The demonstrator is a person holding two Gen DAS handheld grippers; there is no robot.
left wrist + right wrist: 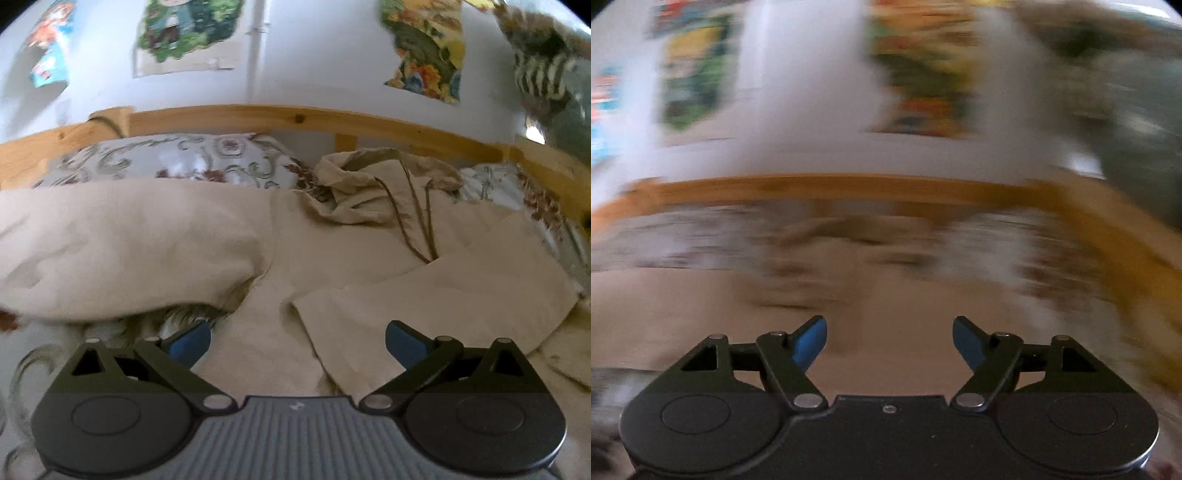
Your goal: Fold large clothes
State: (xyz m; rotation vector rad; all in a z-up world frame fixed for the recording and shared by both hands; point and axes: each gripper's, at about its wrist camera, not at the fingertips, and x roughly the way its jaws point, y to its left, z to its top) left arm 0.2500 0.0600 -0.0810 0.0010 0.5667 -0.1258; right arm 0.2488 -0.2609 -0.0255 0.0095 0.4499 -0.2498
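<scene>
A white wall (295, 66) fills the upper half of the left wrist view, hung with colourful cartoon posters (186, 31) at 11, 12 and 1 o'clock. Below it a pine bed frame (280, 120) curves across the view. On the bed lies a patterned duvet (184, 158) printed with grey scrolls and dark red flowers, showing at 10 o'clock and again at 3 o'clock.

Spread over the bed is the large garment, a beige hoodie (258, 266), which takes up the whole middle of the view. Its hood (354, 177) is bunched at 12 o'clock, just below the frame, with two dark drawstrings (421, 221) trailing down toward the centre. One sleeve (122, 251) lies across from 9 o'clock, and the other sleeve (436, 295) is folded in flat from 3 o'clock toward the centre.

At 6 o'clock the left gripper (297, 341) sits low over the hoodie, its blue-tipped fingers spread wide apart and holding nothing.

The right wrist view is heavily blurred. The same wall, posters and wooden frame (849, 186) appear as smears, with beige cloth (886, 295) below them. The right gripper (889, 339) at 6 o'clock is sharp: its blue fingertips (809, 343) stand well apart, with nothing between them.
</scene>
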